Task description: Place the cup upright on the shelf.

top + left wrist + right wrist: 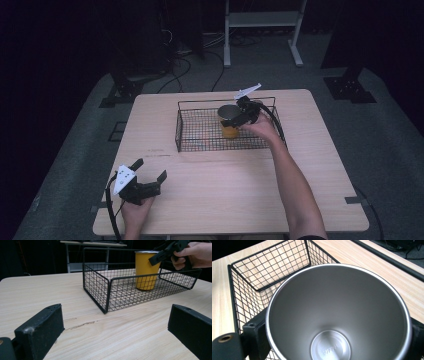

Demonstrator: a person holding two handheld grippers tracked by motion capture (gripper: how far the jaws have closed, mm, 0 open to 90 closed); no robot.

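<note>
Basket (200, 145) walls around cup (229, 131); open tabletop (225, 190) in front.

Light wooden rectangular table (215, 190) at frame centre, black wire mesh basket (200, 131) resting directly on its upper middle, grey floor beneath.

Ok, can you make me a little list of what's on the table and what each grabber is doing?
table: light wooden table
basket: black wire basket, sitting on the table
cup: yellow metal cup with silver inside, upright inside the basket
right gripper: right gripper, jaws either side of the cup near its rim
left gripper: left gripper, jaws wide apart, holding nothing, near the table's front edge
cup contents: empty
</note>
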